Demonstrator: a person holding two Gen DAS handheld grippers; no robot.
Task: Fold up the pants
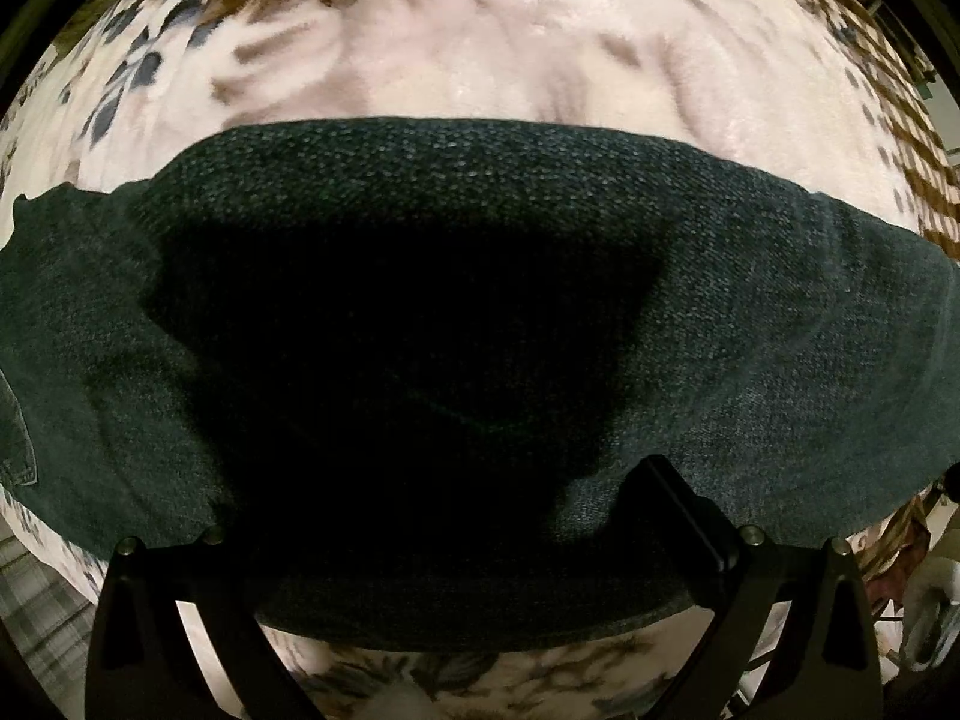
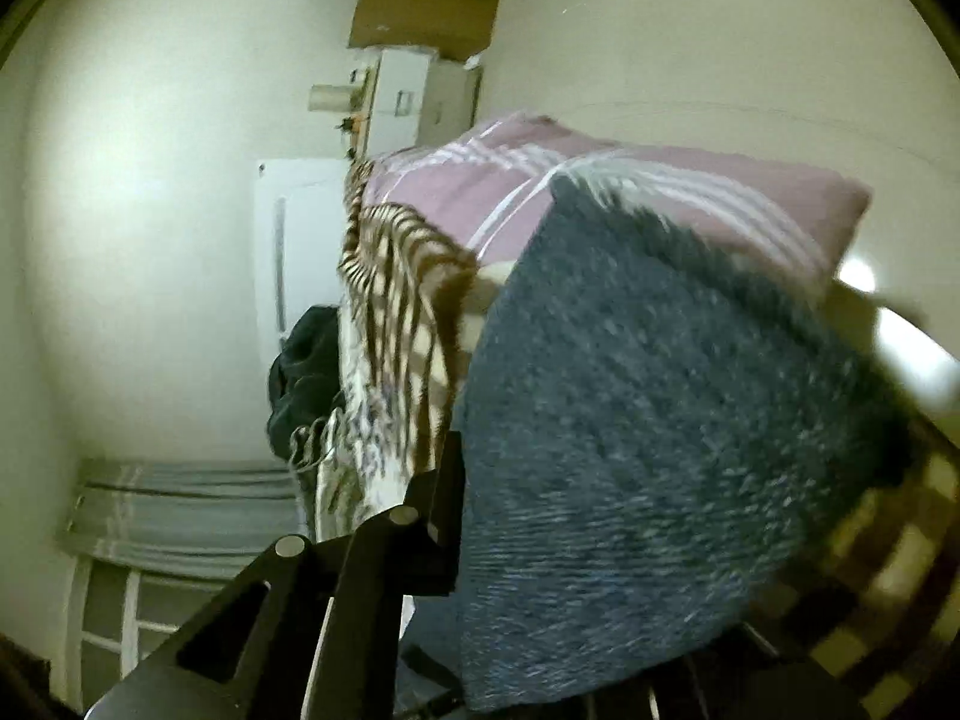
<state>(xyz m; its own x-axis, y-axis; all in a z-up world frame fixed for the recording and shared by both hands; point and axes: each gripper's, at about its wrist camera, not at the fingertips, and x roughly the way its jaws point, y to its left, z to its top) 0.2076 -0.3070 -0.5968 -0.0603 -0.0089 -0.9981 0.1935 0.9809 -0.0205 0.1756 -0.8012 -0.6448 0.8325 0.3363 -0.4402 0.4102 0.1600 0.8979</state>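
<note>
Denim pants (image 1: 480,312) lie flat across floral blanket (image 1: 480,60), middle lost in shadow. Left claw (image 1: 438,498) spread wide over near edge, left tip hidden in the dark. Right claw (image 2: 474,516): one finger visible against lifted, blurred pants (image 2: 648,420); grip unclear. Pink pillow (image 2: 600,180) behind.

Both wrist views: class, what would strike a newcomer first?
In the left wrist view, a broad band of dark denim pants lies across a floral fleece blanket, with the left gripper spread wide over it. In the right wrist view, blurred blue denim fills the centre, before a pink striped pillow.
</note>
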